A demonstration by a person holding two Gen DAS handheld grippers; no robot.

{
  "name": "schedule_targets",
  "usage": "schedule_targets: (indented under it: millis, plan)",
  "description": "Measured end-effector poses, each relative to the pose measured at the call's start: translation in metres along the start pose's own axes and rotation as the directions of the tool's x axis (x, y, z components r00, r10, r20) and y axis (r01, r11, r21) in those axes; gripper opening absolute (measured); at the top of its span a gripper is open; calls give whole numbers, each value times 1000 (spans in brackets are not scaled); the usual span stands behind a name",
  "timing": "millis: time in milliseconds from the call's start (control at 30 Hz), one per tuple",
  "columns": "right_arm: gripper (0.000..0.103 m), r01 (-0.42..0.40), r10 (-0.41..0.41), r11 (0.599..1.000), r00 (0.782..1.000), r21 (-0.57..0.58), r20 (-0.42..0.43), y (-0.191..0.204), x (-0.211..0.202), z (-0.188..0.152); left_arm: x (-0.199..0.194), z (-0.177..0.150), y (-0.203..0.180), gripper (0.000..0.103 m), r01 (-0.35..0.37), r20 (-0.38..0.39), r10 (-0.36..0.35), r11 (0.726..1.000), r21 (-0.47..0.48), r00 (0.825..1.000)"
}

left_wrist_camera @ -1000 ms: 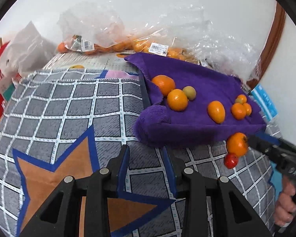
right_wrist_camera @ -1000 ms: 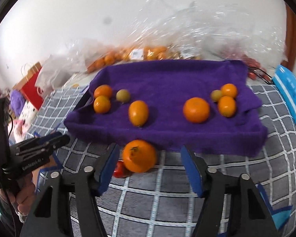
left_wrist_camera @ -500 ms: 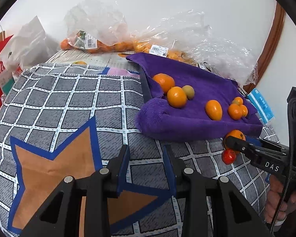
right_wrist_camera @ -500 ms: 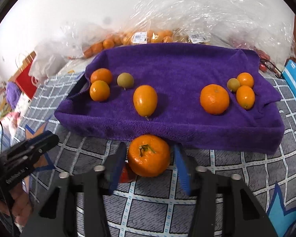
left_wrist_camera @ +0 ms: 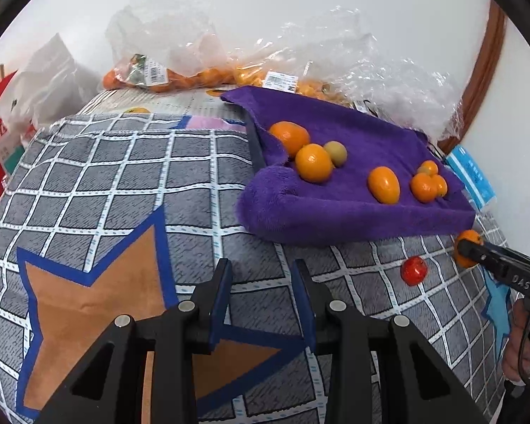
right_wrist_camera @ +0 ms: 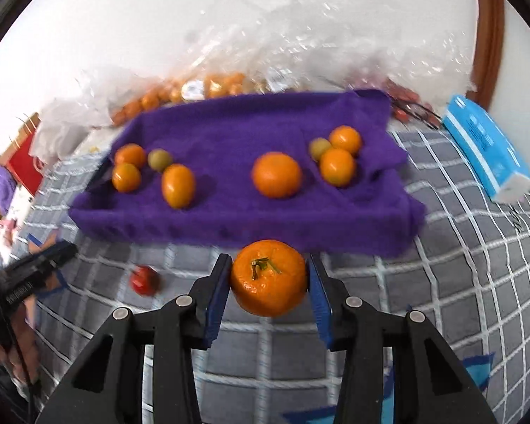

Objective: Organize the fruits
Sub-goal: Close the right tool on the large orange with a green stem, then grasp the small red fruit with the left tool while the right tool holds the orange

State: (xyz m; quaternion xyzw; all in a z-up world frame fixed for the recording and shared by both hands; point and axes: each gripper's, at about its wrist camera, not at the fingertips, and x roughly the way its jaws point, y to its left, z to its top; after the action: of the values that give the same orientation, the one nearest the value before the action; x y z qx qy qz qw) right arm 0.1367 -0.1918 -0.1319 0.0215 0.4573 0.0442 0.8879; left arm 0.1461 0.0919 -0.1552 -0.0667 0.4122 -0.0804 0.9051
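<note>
A purple towel lies on the checked cloth and carries several oranges and two small greenish fruits, grouped at its left and right ends. In the right wrist view, my right gripper is shut on a stemmed tangerine, both blue pads pressing its sides, just in front of the towel's near edge. A small red fruit lies on the cloth to the left of it. In the left wrist view, my left gripper stands over the cloth with a narrow gap and nothing between its fingers; the held tangerine shows at far right.
Clear plastic bags of oranges lie along the wall behind the towel. A blue packet sits to the right, a red bag to the left. The grey checked cloth has an orange star. A person's hand holds the right gripper.
The right gripper's jaws closed on the tangerine, then carried it to the right, away from the red fruit. The left gripper stayed where it was.
</note>
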Motion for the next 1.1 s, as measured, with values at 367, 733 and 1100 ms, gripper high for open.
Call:
schedule_targets:
  millis: [367,733,1100]
  plan:
    - [43,45,-44,998,999,-46,32,4,20,-11,1,0,4,36,41,-7,-41,999,-31,999]
    - [43,-9,10,1000,999,-23,44,-6,15,-11,3,2,-6,47,49,-27,-48,998,35,998]
    - [43,-19,22,1000,992,-24,122,-7,-3,-16,-11,-11,-29,45,136,-82,-131,989,54,988]
